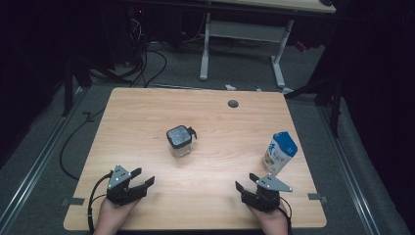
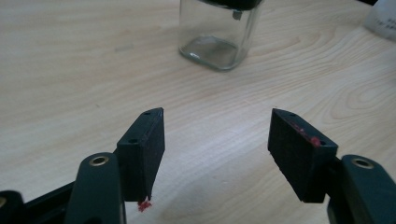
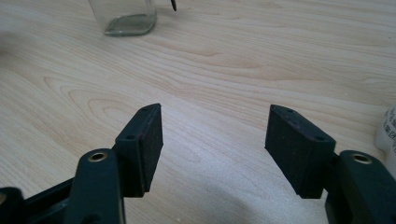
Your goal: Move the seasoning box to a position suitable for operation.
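Observation:
A square clear glass jar with a black lid stands upright at the middle of the wooden table. A white and blue carton stands upright near the right edge. My left gripper rests near the front left, open, with nothing between its jaws. In the left gripper view the jar stands ahead of the open gripper, well apart from it. My right gripper is at the front right, open and empty, just in front of the carton. In the right gripper view the gripper faces bare wood, with the jar far off and the carton at the right edge.
A round cable hole sits near the table's far edge. Beyond the table stand a white desk frame and loose cables on the grey floor. Bare wood lies between the grippers and the jar.

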